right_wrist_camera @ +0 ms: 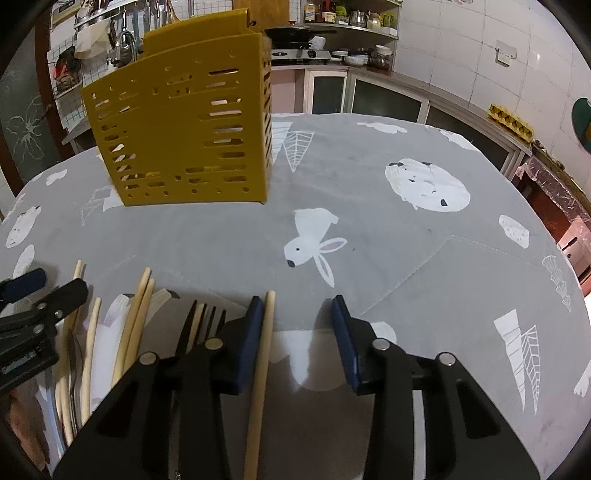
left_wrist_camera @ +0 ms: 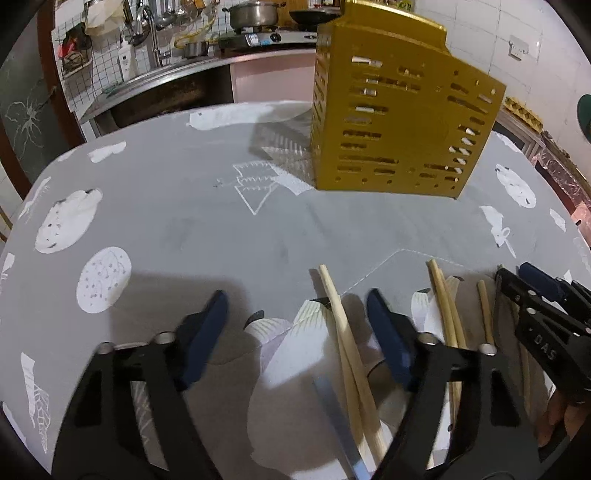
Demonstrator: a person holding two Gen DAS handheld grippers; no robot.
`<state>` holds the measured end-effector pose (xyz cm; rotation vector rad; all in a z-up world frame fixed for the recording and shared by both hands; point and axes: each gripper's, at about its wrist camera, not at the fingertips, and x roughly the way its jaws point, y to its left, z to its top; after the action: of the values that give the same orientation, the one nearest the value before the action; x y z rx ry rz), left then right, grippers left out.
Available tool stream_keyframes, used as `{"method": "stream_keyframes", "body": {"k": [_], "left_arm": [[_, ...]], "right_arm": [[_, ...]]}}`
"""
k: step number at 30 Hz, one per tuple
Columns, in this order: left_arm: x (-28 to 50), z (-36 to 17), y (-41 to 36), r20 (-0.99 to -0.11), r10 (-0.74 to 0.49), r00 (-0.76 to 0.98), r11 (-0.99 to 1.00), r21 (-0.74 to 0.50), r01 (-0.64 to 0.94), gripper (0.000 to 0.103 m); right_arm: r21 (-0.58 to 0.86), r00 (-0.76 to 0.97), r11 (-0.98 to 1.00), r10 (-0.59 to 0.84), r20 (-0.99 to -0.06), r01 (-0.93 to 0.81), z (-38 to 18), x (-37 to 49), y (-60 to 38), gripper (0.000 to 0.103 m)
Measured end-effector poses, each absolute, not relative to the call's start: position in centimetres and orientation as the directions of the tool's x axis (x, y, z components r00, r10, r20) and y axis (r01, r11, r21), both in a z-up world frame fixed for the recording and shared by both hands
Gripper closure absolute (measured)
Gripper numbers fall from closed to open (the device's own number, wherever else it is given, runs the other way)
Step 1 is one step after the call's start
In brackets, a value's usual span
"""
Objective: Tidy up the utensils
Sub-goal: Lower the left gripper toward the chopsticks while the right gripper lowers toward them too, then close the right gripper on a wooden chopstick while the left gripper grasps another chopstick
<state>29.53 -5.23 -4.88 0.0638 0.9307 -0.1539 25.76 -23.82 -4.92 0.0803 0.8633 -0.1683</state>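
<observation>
A yellow slotted utensil holder [left_wrist_camera: 399, 122] stands upright on the grey tablecloth; it also shows in the right wrist view [right_wrist_camera: 181, 136]. Several pale wooden chopsticks [left_wrist_camera: 343, 325] lie at the near edge, along with a metal blade-like utensil [left_wrist_camera: 332, 406]. My left gripper [left_wrist_camera: 295, 314] is open above the chopsticks, holding nothing. My right gripper [right_wrist_camera: 297, 317] is open, with one chopstick [right_wrist_camera: 262, 362] lying beside its left finger. A black fork [right_wrist_camera: 201, 325] lies left of it among more chopsticks [right_wrist_camera: 136, 317]. The right gripper also shows in the left wrist view [left_wrist_camera: 524, 280].
The table is covered by a grey cloth with white animal prints [right_wrist_camera: 369, 229]. A kitchen counter with a sink, a pot [left_wrist_camera: 255, 14] and a stove runs behind it. A tiled wall stands at the right [right_wrist_camera: 480, 55].
</observation>
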Motion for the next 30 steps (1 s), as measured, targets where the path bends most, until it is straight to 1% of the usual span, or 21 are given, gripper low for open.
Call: {"method": "stream_keyframes", "body": {"k": [5,14,16,17,19,20,22,25,27,29,30], "left_arm": [[29.51,-4.80,-5.34,-0.798,-0.104,0.593,0.987,-0.010,0.160,0.043],[30.05,-4.75,-5.48,-0.805,-0.122,0.580,0.986,-0.030,0.165,0.063],[30.06,-4.68,-5.56,-0.805,-0.126,0.580,0.985,-0.032,0.170,0.070],[30.06,-4.69,-5.60,-0.805,-0.128,0.579,0.985,-0.033,0.172,0.071],[30.00,-4.70,-5.71,-0.805,-0.138,0.578,0.983,-0.041,0.177,0.079],[29.97,-4.68,-5.79,-0.804,-0.144,0.576,0.982,-0.045,0.182,0.082],[29.95,-4.64,-5.99,-0.806,-0.163,0.570,0.979,-0.060,0.195,0.092],[29.93,-4.67,-6.06,-0.807,-0.175,0.564,0.977,-0.073,0.198,0.093],[30.00,-4.58,-6.00,-0.805,-0.184,0.564,0.976,-0.082,0.202,0.093],[30.30,-4.52,-5.87,-0.804,-0.193,0.562,0.975,-0.096,0.199,0.093],[30.40,-4.50,-5.78,-0.804,-0.198,0.560,0.975,-0.104,0.195,0.093]], "right_arm": [[-0.001,0.641,0.985,-0.113,-0.760,0.173,-4.94,25.67,-23.89,0.064],[0.009,0.640,0.985,-0.106,-0.761,0.174,-4.96,25.69,-24.00,0.065],[0.015,0.639,0.984,-0.104,-0.762,0.178,-4.96,25.64,-24.10,0.065],[0.020,0.639,0.983,-0.103,-0.763,0.183,-4.96,25.63,-24.12,0.065],[0.024,0.638,0.982,-0.103,-0.763,0.188,-4.98,25.63,-24.16,0.065],[0.026,0.638,0.981,-0.104,-0.763,0.190,-5.00,25.64,-24.17,0.065],[0.030,0.636,0.980,-0.104,-0.765,0.197,-5.02,25.68,-24.20,0.065],[0.028,0.637,0.980,-0.107,-0.764,0.198,-5.03,25.65,-24.15,0.065],[0.038,0.639,0.980,-0.098,-0.763,0.196,-5.03,25.61,-24.20,0.068],[0.049,0.641,0.981,-0.086,-0.763,0.190,-4.99,25.67,-24.29,0.076],[0.053,0.642,0.981,-0.081,-0.763,0.188,-4.98,25.71,-24.33,0.079]]}}
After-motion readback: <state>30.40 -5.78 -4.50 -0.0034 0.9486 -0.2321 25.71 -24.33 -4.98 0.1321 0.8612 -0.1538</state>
